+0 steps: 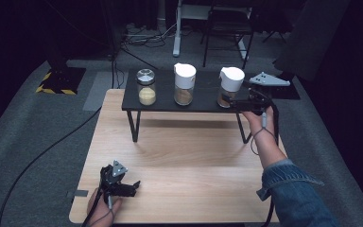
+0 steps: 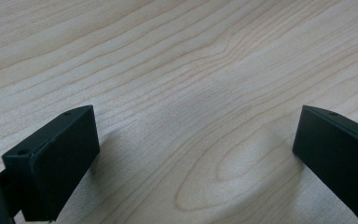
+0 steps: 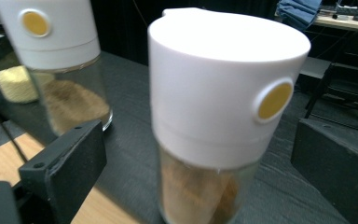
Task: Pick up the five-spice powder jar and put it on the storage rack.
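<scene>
Standing upright on the black shelf (image 1: 203, 101), the right-hand jar (image 3: 223, 126) sits between the wide-open right claw (image 1: 236, 98); the left claw (image 1: 123, 188), wide too, waits far away.

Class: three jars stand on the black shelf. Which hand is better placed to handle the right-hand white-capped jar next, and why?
Right. The right gripper is up at the black shelf with its jaws open either side of the right-hand white-capped jar. The left gripper sits open, low at the wooden table's near edge, far from the jars.

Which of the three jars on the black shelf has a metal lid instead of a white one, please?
The leftmost jar on the black shelf: it has a silver lid and yellow contents, while the other two hold brown powder.
</scene>
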Motion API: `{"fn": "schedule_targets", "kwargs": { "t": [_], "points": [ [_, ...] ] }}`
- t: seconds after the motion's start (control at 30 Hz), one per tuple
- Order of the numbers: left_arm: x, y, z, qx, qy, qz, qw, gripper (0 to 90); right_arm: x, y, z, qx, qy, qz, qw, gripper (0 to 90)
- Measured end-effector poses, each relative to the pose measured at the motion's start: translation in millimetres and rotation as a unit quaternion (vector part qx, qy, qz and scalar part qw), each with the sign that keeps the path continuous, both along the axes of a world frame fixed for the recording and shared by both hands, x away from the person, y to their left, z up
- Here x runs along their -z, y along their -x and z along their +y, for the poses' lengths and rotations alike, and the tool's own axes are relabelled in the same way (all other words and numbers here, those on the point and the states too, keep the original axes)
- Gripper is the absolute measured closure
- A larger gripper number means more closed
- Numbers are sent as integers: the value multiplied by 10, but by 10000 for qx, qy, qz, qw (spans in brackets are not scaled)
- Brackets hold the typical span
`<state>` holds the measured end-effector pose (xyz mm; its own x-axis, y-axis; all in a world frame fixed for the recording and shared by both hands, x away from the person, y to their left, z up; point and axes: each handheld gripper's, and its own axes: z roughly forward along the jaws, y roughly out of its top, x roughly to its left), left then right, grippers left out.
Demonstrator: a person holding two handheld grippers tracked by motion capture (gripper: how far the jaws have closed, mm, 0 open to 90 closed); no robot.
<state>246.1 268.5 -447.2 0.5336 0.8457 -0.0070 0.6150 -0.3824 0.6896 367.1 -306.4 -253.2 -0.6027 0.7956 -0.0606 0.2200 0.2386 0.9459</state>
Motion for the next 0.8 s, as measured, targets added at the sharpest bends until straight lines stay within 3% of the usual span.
{"fn": "schedule_targets", "kwargs": {
  "t": [0.4,0.8],
  "points": [
    [-1,-2,-1,-3,2,4,10000,3,96,301,-186,-328,-22,48,9994,23],
    [-3,-2,-2,-8,3,13,10000,3,244,523,-267,-459,-11,103,9989,23]
  ]
}}
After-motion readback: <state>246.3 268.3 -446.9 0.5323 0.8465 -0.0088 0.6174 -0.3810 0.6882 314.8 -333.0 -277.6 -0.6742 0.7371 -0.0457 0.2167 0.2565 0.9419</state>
